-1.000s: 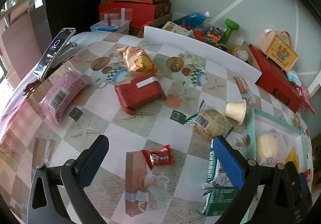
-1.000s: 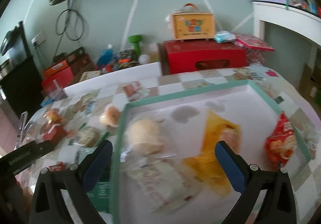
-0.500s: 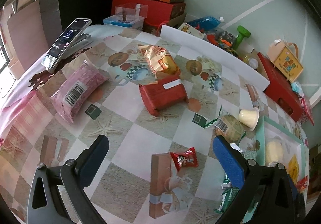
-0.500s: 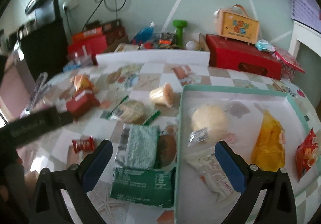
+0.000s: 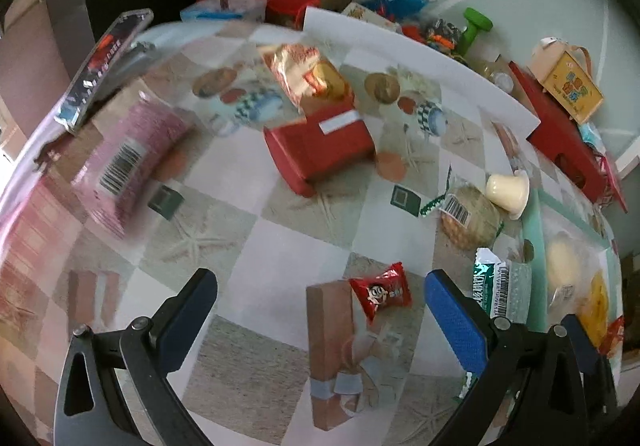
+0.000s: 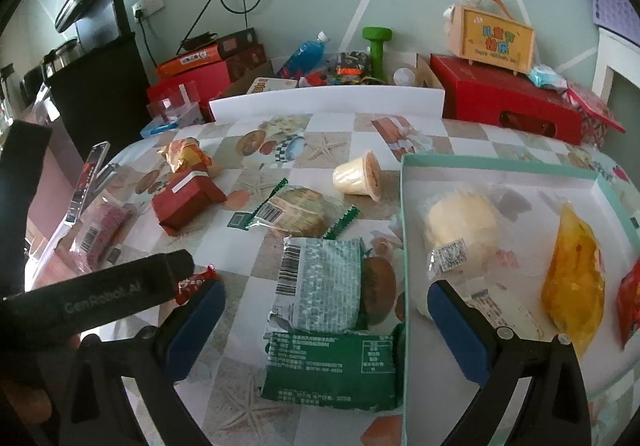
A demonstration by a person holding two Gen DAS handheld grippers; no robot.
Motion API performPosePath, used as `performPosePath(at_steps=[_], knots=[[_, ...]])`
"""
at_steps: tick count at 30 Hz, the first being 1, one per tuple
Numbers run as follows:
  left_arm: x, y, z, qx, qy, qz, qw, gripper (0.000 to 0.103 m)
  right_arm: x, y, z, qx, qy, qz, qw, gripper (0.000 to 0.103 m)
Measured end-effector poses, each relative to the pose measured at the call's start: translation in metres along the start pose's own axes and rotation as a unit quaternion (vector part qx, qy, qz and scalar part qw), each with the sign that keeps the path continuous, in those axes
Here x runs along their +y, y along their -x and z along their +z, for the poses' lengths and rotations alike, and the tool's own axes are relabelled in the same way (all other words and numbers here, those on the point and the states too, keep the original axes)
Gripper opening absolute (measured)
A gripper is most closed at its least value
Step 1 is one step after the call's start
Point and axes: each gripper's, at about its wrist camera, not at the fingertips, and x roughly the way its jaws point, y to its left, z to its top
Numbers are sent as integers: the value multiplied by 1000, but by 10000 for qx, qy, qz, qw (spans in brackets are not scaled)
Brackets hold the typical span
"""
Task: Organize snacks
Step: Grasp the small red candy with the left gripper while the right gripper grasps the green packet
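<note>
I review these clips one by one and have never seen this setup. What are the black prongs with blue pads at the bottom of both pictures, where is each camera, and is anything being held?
No robot arm here: a person carries a two-finger gripper in each hand, each with a fisheye camera looking forward along its jaws. One picture is from the left gripper, the other from the right gripper. Neither holds anything; the left jaws stand open, the right ones are wide apart and closing a little.

The left gripper is over a small red candy on the patterned tablecloth. The right gripper is over two green packets, beside the teal-rimmed tray, which already holds a pale bun and a yellow packet. Loose on the cloth are a red box and a pink packet.
</note>
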Motion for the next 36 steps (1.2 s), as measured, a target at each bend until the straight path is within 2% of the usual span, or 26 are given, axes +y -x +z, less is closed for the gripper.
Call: performPosePath(at_steps=[3,5,8,11,16,18,22,27,36], knots=[[2,-2,0,33,80,-106,9999,103,1,-1,0,-63,12,35,10000,86],[3,-4,0,51,51,-104,9999,103,2,-3,0,-38,21,55,10000,82],[2,-7,0,92,35,-155,9998,98,3,-8,-1,33,51,104,9999,71],[-1,-12,-3,177,-23,-274,9995,88,5,-13,-3,141,86,90,9998,69],[-11,-14,-4,159,-209,-304,9992,86,4,-24,-7,328,76,72,9994,68],[-16,-14,-5,155,-299,-302,9990,75,5,-27,-9,359,118,40,9993,68],[-23,-14,-7,159,-488,-315,9982,62,7,-28,-9,361,188,-42,9992,68],[-29,-14,-8,183,-627,-444,9969,33,8,-28,-10,357,220,-87,9991,65],[-32,-14,-9,177,-621,-579,9962,25,5,-26,-8,337,216,-88,9992,54]])
